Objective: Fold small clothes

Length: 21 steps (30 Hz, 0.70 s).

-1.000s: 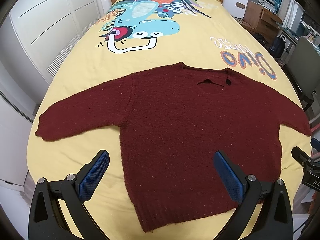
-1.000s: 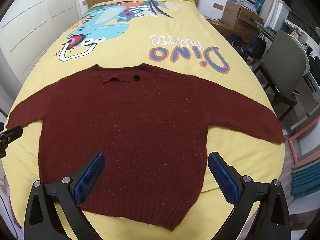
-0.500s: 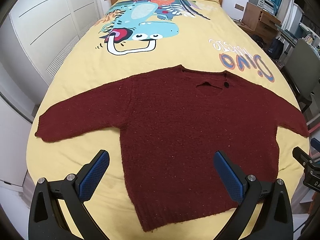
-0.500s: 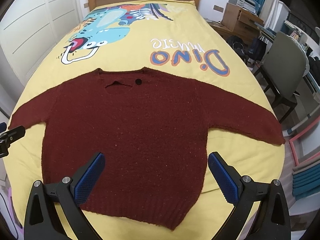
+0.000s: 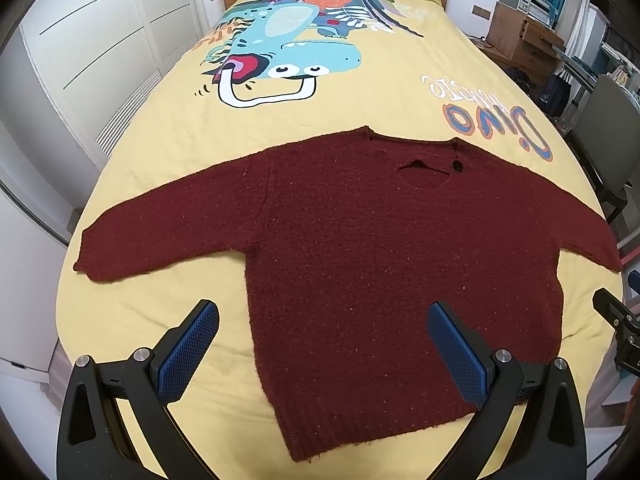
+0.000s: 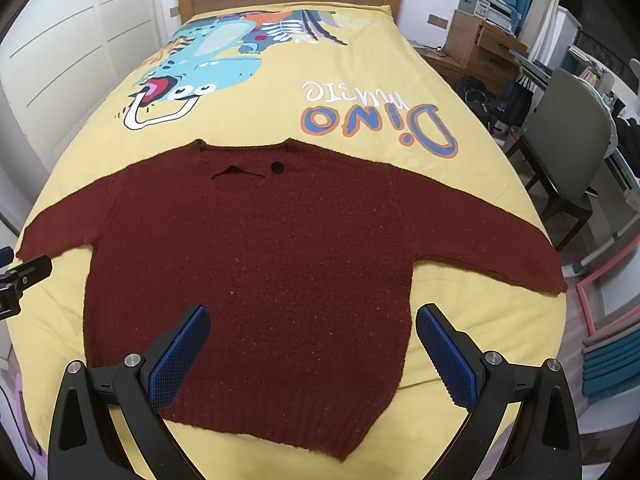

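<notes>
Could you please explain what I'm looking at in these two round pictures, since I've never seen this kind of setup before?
There is no robot here. A person holds a two-finger tool in each hand, and each tool carries a wide-angle camera looking forward along its fingers, which is why the pictures look round and bent.

One picture comes from the left tool; the black arms with blue pads at the bottom are its fingers. The other comes from the right tool, seen the same way. Each view also catches a bit of the other tool at its edge.

Both look down on a bed with a yellow dinosaur cover. A dark red sweater lies flat on it, sleeves spread, neck towards the headboard.

Both tools are open and hold nothing; folding has not begun.
</notes>
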Motion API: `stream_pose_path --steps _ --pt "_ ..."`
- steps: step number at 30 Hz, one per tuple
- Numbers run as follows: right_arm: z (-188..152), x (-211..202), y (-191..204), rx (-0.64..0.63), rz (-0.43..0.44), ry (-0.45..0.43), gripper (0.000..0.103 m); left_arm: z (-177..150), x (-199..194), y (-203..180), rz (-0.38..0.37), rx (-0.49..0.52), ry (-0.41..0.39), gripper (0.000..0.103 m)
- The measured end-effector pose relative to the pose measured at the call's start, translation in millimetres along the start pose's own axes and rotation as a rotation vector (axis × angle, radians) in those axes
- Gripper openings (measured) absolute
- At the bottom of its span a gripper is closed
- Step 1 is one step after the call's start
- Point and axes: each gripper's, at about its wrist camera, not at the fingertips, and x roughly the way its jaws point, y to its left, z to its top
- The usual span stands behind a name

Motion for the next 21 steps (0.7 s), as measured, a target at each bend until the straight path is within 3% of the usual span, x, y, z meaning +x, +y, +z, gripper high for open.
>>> stream_pose_path --steps 21 --pt "1 0 4 -0.012 0.001 -0.01 0.102 -1 12 3 -0.004 0.0 0.028 0.102"
